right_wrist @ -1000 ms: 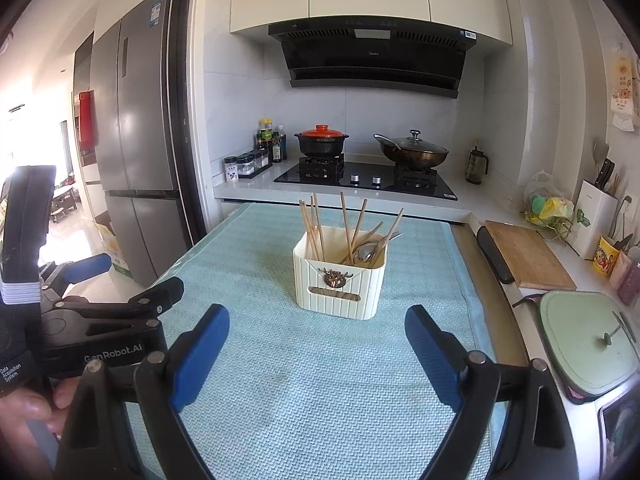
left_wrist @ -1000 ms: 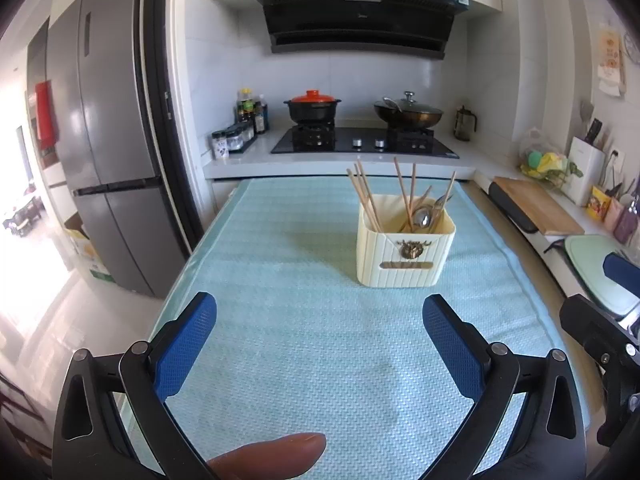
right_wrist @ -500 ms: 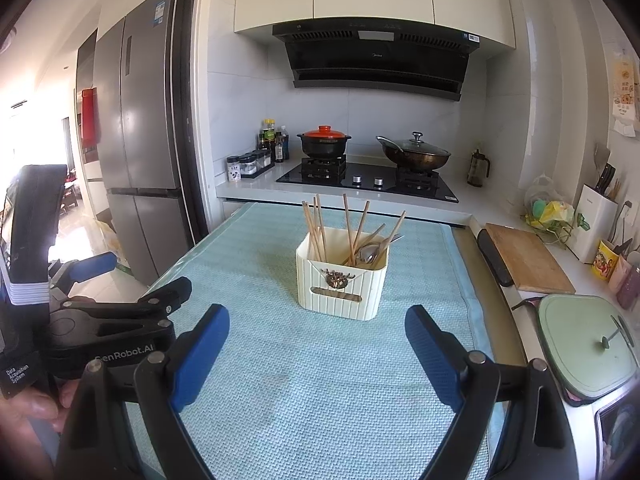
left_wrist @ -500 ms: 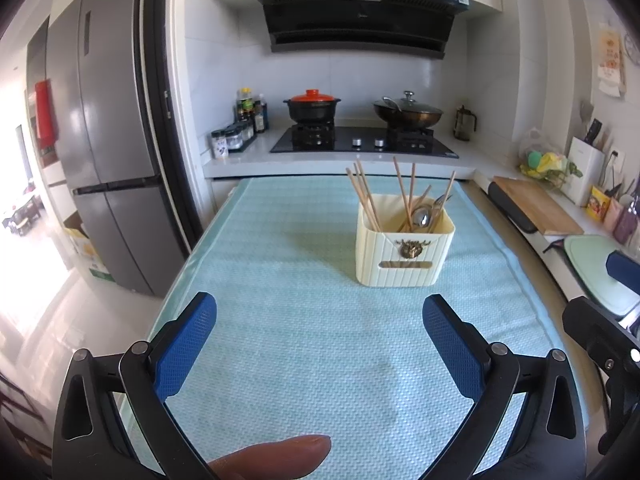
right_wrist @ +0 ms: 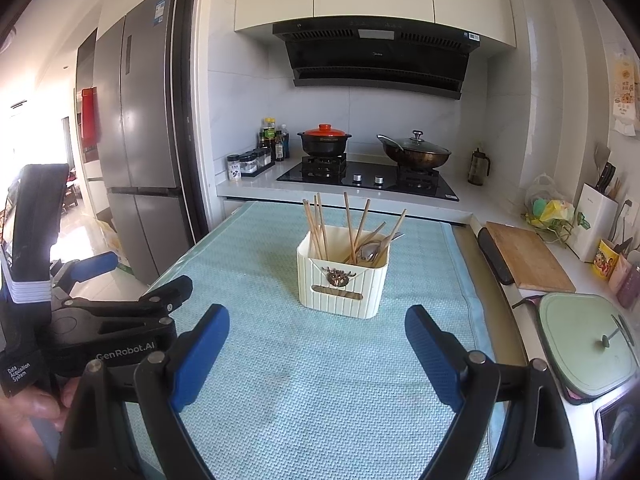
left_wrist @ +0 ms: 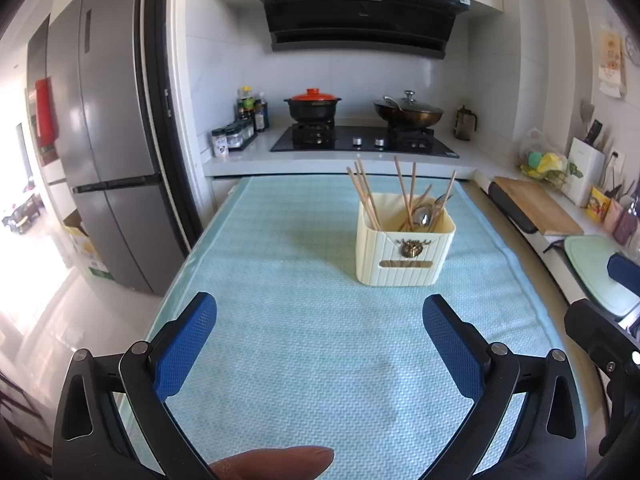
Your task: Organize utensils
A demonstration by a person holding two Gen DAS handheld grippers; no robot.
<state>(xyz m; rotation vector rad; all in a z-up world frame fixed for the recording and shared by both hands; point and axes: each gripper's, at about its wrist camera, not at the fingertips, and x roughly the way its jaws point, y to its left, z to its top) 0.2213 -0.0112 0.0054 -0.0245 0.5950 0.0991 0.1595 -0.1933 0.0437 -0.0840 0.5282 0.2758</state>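
A cream ribbed utensil holder stands on the light blue mat; it also shows in the right wrist view. It holds several wooden chopsticks and metal spoons. My left gripper is open and empty, well short of the holder. My right gripper is open and empty, also short of the holder. The left gripper's body shows at the left of the right wrist view.
Behind the mat is a counter with a stove, a red-lidded pot and a wok. A fridge stands at left. A wooden cutting board and a green lidded pan lie at right.
The right gripper has risen or pulled back slightly, so the holder sits a little lower in its view. The left gripper has barely moved. Both stay open.
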